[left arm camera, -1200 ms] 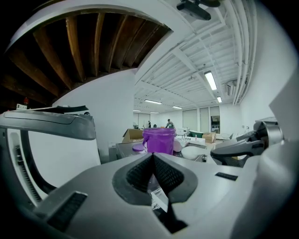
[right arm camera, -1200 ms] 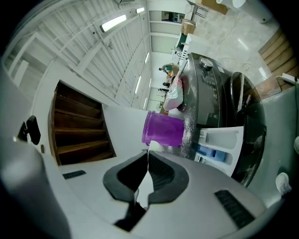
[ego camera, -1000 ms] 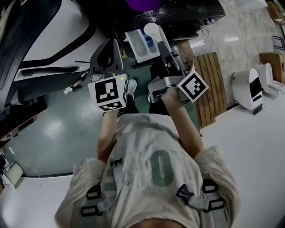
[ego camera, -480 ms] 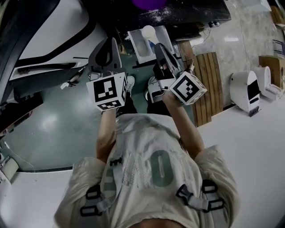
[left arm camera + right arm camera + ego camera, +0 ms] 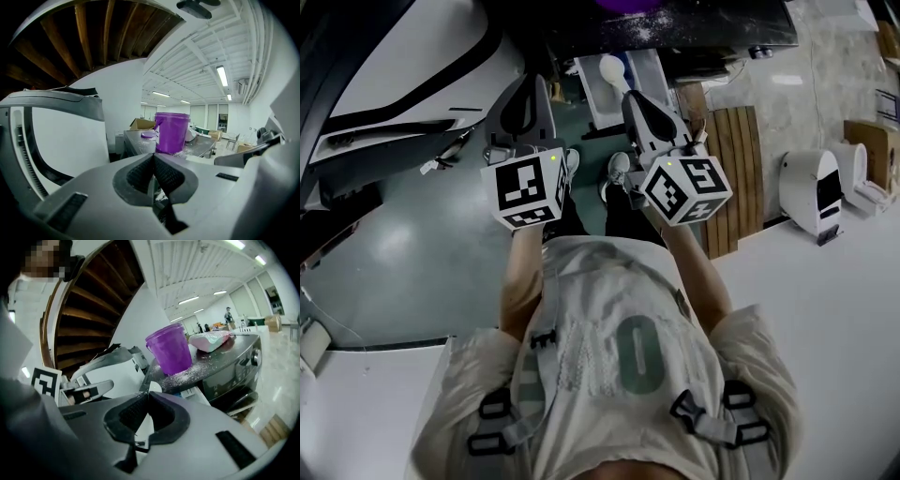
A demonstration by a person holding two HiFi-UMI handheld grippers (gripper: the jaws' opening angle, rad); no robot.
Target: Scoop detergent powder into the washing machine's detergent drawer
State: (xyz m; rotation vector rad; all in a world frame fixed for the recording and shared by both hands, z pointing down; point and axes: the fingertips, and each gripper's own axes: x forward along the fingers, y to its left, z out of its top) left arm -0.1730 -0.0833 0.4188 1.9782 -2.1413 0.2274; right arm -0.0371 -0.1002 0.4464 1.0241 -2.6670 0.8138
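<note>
In the head view the white detergent drawer stands pulled out of the dark washing machine, whose top is dusted with spilled powder. My right gripper is shut on the handle of a white scoop, whose bowl hangs over the drawer. In the right gripper view the scoop shows just past the closed right gripper. My left gripper is held left of the drawer, apart from it. The left gripper is shut and empty. A purple bucket stands on the machine's top.
A detergent bag lies on the machine behind the bucket, and a purple lid lies beside it. A wooden pallet and a small white appliance stand on the floor at right. A large white curved structure fills the left.
My right gripper has rolled and shifted a little left toward the drawer, carrying the scoop with it. The left gripper has hardly moved.
</note>
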